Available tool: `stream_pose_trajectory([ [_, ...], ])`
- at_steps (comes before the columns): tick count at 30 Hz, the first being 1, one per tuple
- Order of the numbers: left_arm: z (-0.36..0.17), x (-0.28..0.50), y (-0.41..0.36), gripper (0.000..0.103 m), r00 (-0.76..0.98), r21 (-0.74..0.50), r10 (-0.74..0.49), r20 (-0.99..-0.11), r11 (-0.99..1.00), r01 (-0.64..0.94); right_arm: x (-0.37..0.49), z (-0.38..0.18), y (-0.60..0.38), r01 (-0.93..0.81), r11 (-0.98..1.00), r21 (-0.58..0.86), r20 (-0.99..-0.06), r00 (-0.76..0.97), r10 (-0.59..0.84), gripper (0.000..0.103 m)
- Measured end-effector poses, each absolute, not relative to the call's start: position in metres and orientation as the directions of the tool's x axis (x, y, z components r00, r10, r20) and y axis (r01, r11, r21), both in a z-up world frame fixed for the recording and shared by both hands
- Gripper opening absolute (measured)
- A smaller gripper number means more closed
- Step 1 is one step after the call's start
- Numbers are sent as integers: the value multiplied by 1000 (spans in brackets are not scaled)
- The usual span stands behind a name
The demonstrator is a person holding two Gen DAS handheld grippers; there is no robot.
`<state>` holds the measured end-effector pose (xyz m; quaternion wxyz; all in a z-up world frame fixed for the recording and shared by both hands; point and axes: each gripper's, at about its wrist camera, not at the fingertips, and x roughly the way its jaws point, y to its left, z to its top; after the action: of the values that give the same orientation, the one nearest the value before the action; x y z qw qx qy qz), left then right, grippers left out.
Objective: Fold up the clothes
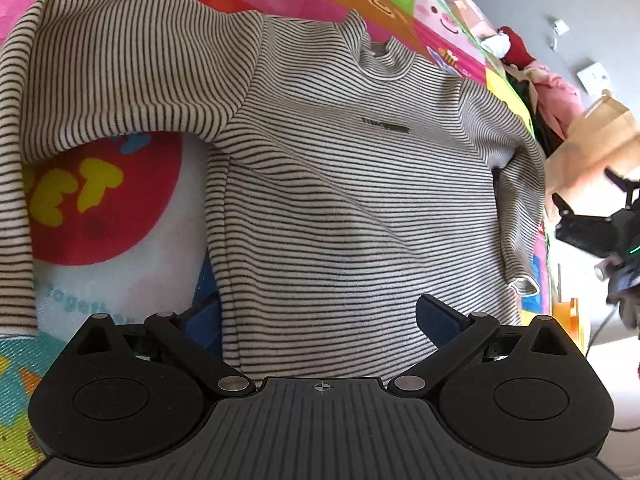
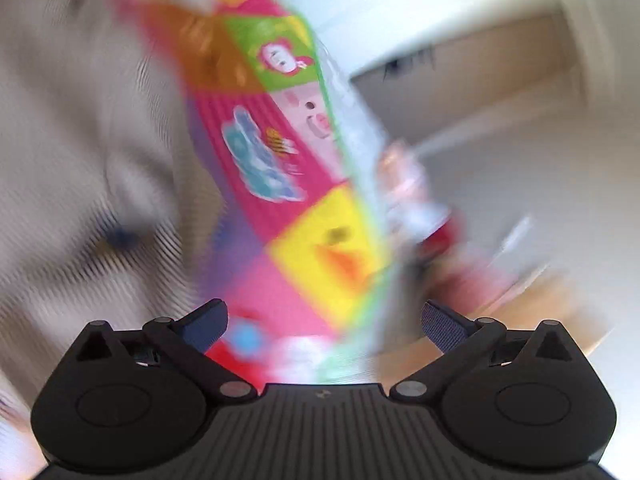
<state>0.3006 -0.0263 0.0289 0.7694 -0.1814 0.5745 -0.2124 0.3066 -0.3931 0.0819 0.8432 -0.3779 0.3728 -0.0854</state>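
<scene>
Bright play mat (image 1: 100, 208) carries the striped sweater (image 1: 360, 208) whose hem sits between your left claw's (image 1: 320, 320) parted fingers, right claw (image 2: 324, 324) also apart and empty; clamp too shallow and the hem may slip out.

Both wrist views look down, sharing the play mat (image 1: 120, 208).

**Little legible lettering**

On the play mat (image 1: 120, 280), left wrist view: large yellow letters, apparently "ET", within a red circle (image 1: 104, 208), the word's start hidden under the striped sweater's sleeve (image 1: 12, 200). Below, on the pale area, small teal print reading roughly "togeth", cut off by the left gripper (image 1: 320, 320). On the chest of the striped sweater (image 1: 340, 200), a small dark label (image 1: 386, 125), too blurred to read. Right wrist view smeared by motion; nothing readable there.
</scene>
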Motion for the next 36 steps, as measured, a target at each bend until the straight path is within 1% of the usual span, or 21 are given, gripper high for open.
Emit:
stream_pose_trajectory([
  [2, 30, 299, -27, 102, 251, -518, -532, -809, 846, 125, 306, 97, -406, -95, 900, -425, -710, 651, -267, 103],
  [4, 31, 298, -26, 102, 247, -518, -534, -809, 845, 129, 307, 96, -414, -44, 983, -177, -797, 592, -117, 103],
  [6, 32, 297, -23, 102, 240, -531, -544, -804, 838, 123, 299, 80, -418, 34, 998, -47, -833, 550, -58, 103],
  [7, 31, 297, -21, 102, 237, -545, -556, -797, 830, 114, 301, 71, -422, 69, 998, -13, -843, 536, -48, 103],
  [10, 30, 298, -14, 92, 246, -568, -567, -786, 820, 76, 303, 49, -434, 159, 987, 34, -874, 484, -48, 103],
  [11, 30, 299, -15, 85, 252, -555, -552, -795, 829, 67, 300, 43, -434, 175, 984, 45, -880, 473, -44, 103],
  [14, 31, 301, -24, 82, 276, -506, -500, -821, 861, 56, 287, 30, -427, 189, 979, 72, -881, 472, -26, 101],
  [15, 33, 301, -29, 77, 288, -478, -475, -832, 876, 63, 282, 32, -420, 178, 983, 40, -864, 500, -55, 97],
  [16, 35, 300, -36, 71, 305, -426, -430, -850, 901, 84, 278, 36, -413, 166, 986, -1, -842, 532, -90, 85],
  [18, 39, 298, -50, 43, 340, -319, -342, -876, 940, 123, 269, 55, -399, 163, 979, -125, -733, 650, -202, 78],
  [19, 39, 297, -52, 37, 353, -284, -314, -881, 949, 135, 265, 65, -392, 169, 967, -189, -662, 706, -253, 75],
  [20, 40, 296, -55, 27, 365, -250, -287, -886, 957, 147, 265, 74, -387, 143, 973, -179, -632, 742, -225, 75],
  [21, 40, 295, -56, 21, 376, -222, -265, -888, 963, 155, 266, 83, -384, 106, 983, -150, -612, 771, -176, 75],
  [23, 40, 296, -52, 14, 375, -235, -272, -886, 962, 141, 283, 83, -378, 5, 1000, -21, -676, 737, -18, 75],
  [24, 40, 296, -50, 13, 374, -242, -275, -886, 961, 134, 295, 76, -374, -35, 999, 30, -717, 696, 45, 75],
  [26, 39, 296, -46, 12, 373, -256, -282, -884, 959, 120, 313, 55, -365, -45, 998, 44, -757, 651, 63, 75],
  [28, 39, 297, -41, 12, 372, -269, -289, -882, 957, 105, 329, 30, -368, 30, 995, 93, -791, 609, 55, 76],
  [30, 39, 297, -37, 12, 372, -280, -295, -880, 955, 94, 330, 20, -368, 102, 979, 177, -789, 610, 79, 81],
  [31, 39, 296, -37, 12, 374, -275, -293, -880, 956, 101, 329, 16, -367, 137, 966, 221, -784, 613, 92, 82],
  [34, 41, 293, -22, 16, 367, -282, -300, -880, 954, 103, 317, 16, -340, 42, 961, 274, -775, 601, 194, 82],
  [36, 42, 291, -12, 16, 363, -287, -305, -880, 952, 105, 300, 21, -318, -53, 972, 229, -781, 587, 216, 84],
])
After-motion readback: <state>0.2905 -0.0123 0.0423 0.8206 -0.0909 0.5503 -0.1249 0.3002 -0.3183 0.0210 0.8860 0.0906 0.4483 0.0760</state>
